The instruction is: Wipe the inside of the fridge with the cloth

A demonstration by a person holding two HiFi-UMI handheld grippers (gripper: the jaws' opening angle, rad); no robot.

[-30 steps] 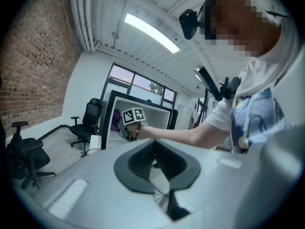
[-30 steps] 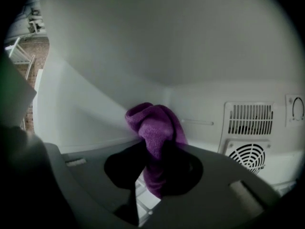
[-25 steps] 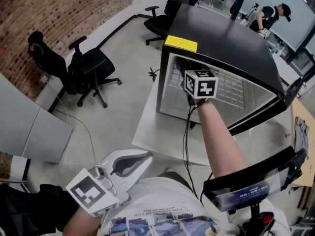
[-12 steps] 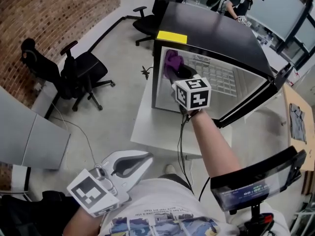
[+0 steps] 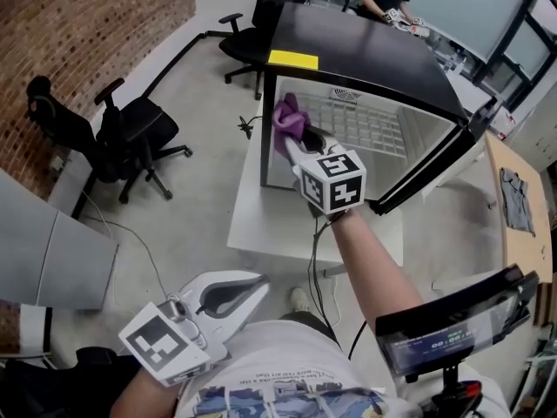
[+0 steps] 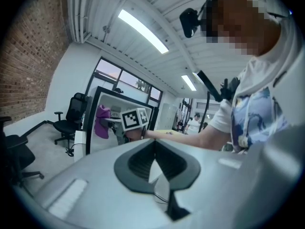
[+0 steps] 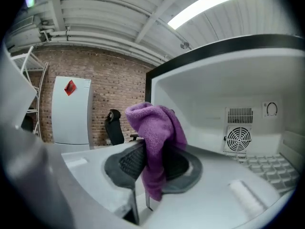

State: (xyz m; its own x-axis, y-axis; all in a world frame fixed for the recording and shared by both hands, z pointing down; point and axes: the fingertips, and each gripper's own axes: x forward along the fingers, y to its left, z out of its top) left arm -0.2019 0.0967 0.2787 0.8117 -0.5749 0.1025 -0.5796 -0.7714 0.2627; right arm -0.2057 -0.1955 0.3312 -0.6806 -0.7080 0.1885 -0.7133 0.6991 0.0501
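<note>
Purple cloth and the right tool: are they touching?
Touching. The right gripper view shows the purple cloth pinched between the right tool's jaws.

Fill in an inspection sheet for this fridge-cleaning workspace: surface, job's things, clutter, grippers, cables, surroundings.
Surface: white table, carrying the fridge.
Job's things: fridge door open; purple cloth at the left edge of the fridge's open front.
Clutter: nothing seen.
Grippers: right gripper has its jaws shut on the cloth; left gripper has its jaws together with nothing between them, held low near the person's body.
Cables: black cable hangs down from the right gripper.
Surroundings: office chairs, brick wall, concrete floor.
</note>
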